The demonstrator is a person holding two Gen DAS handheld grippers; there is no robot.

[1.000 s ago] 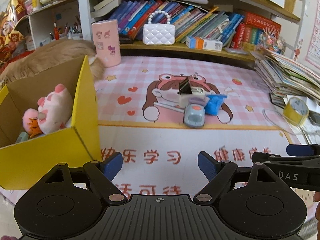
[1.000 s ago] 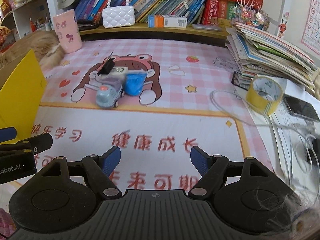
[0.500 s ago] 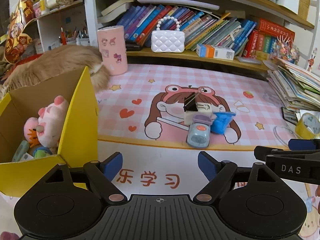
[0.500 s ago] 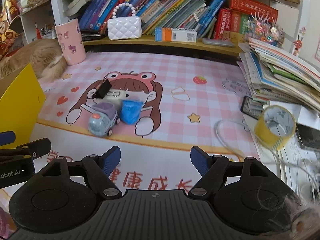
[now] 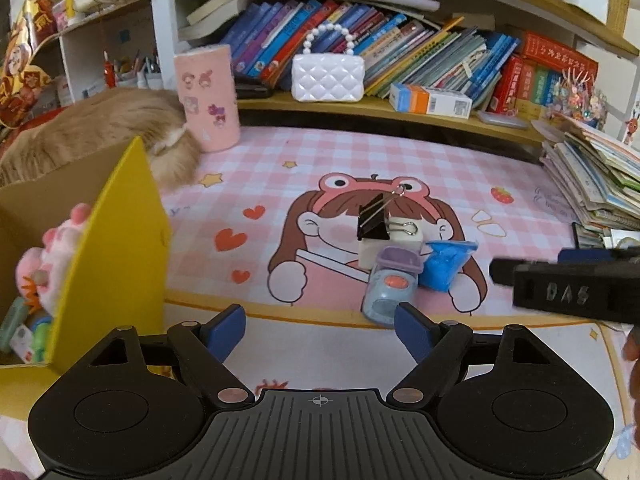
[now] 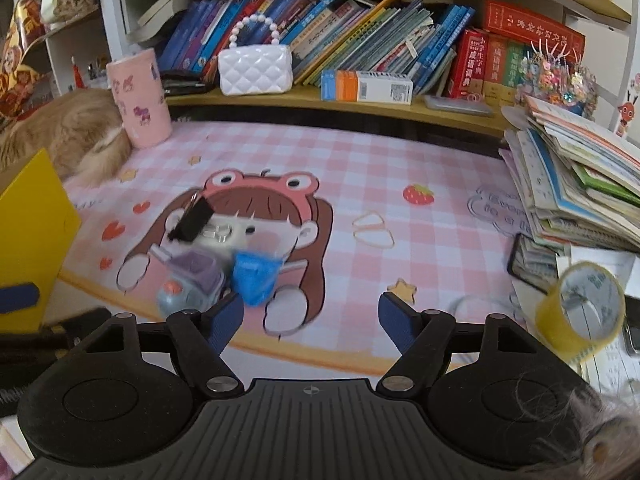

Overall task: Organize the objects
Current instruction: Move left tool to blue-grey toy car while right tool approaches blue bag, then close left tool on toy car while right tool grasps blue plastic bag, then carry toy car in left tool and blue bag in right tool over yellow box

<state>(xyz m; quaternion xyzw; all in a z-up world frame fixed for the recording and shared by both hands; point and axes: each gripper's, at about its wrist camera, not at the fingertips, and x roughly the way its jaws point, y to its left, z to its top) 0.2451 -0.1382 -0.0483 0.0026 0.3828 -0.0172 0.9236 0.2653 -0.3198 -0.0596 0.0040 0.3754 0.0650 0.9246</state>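
A small pile sits on the pink cartoon mat: a grey-blue toy car [image 5: 390,292] with a purple top, a blue cup [image 5: 446,266], and a black binder clip [image 5: 374,218] on a white block [image 5: 394,244]. My left gripper [image 5: 320,320] hangs just short of the car, open and empty, its jaws closing a little. The right gripper [image 6: 312,310] is open too, narrowing slightly with nothing between its pads; the car [image 6: 192,286] and cup [image 6: 256,278] lie just ahead of its left finger. A yellow box [image 5: 116,248] on the left holds a pink plush [image 5: 52,260].
A ginger cat [image 5: 100,128] lies behind the box beside a pink cup [image 5: 208,96]. A white purse [image 5: 328,78] and books fill the back shelf. At the right are a stack of books [image 6: 580,184], a yellow tape roll [image 6: 580,312] and cables.
Both grippers have moved forward toward the toy pile, which now looks larger and nearer. The yellow box has slid further toward the left edge of both views.
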